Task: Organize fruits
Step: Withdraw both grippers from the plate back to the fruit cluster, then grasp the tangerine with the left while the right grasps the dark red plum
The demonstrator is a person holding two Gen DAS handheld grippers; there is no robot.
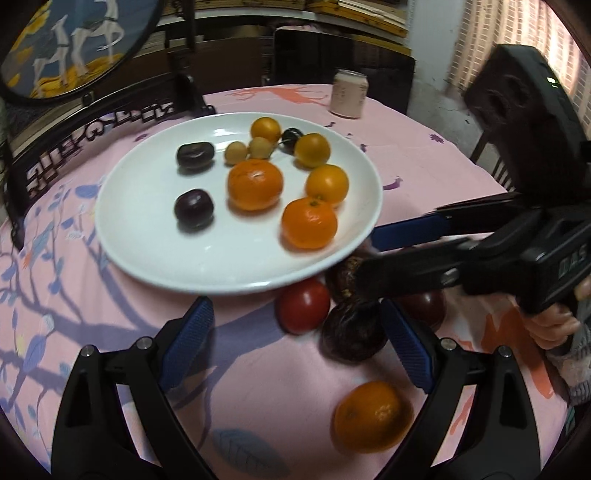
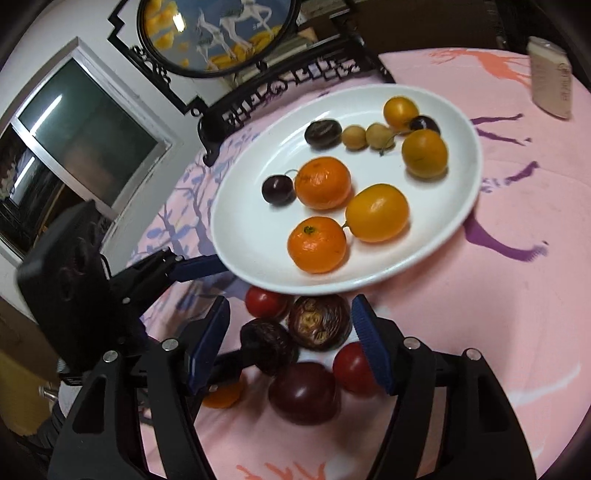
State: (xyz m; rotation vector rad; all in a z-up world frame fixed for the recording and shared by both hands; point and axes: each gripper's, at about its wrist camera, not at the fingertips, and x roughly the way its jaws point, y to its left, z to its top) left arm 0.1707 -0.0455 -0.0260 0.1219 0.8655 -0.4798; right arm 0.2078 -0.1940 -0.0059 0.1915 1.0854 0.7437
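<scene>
A white plate (image 1: 147, 236) on the pink cloth holds several oranges, small dark plums and two pale longans; it also shows in the right wrist view (image 2: 251, 229). In front of the plate lie a red tomato (image 1: 303, 306), two wrinkled dark passion fruits (image 1: 351, 334) (image 2: 319, 323), a smooth dark plum (image 2: 303, 391), another tomato (image 2: 352, 367) and a loose orange (image 1: 371, 415). My left gripper (image 1: 299, 339) is open, just left of the nearer passion fruit. My right gripper (image 2: 290, 343) is open around the cluster of dark fruits; it also shows in the left wrist view (image 1: 365, 254).
A pink drink can (image 1: 349, 94) stands at the table's far side. A dark carved wooden stand with a round painted panel (image 2: 218, 33) rises behind the plate at the table's left edge. A dark chair (image 1: 343, 55) stands behind the table.
</scene>
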